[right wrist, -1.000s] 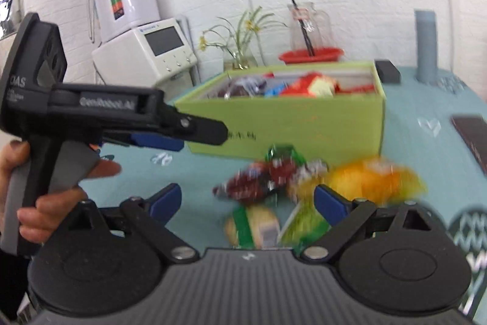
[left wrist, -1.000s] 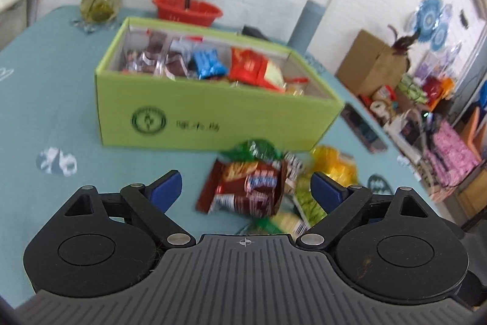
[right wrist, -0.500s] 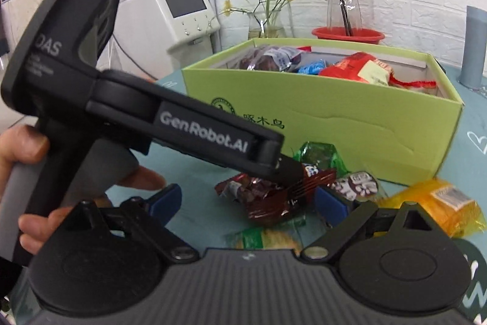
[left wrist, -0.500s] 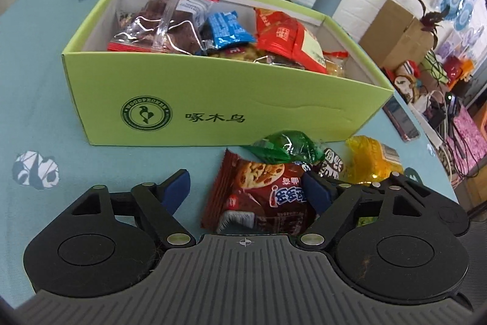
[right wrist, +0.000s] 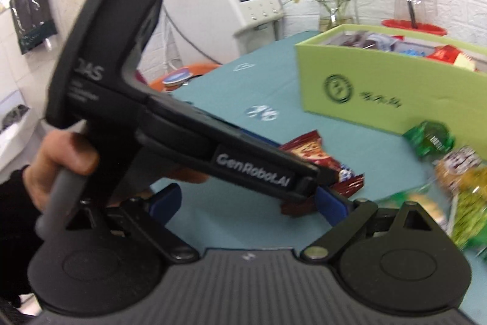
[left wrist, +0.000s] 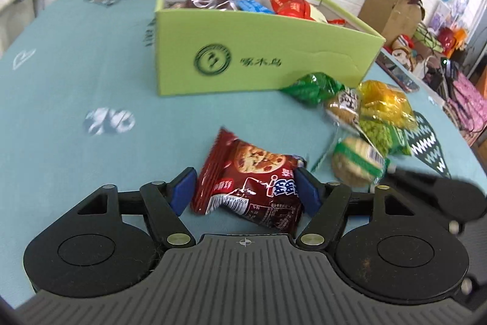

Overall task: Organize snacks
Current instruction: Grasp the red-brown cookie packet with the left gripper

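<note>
Left claw (left wrist: 245, 188) has dropped from facing the green box (left wrist: 261, 51) onto the red cookie pack (left wrist: 252, 181), which lies on the table (left wrist: 76, 81). Jaws closing w/ pack between them, now touching both pads. Right claw (right wrist: 249, 200) stays wide, empty. Pick nearly secured; box next.

One box (left wrist: 268, 63), six loose snack packets (left wrist: 252, 181)

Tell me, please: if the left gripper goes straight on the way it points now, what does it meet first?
The left gripper meets the red cookie packet first: its jaws are closing with the packet already between them. Beyond the packet lies the teal tablecloth.
</note>
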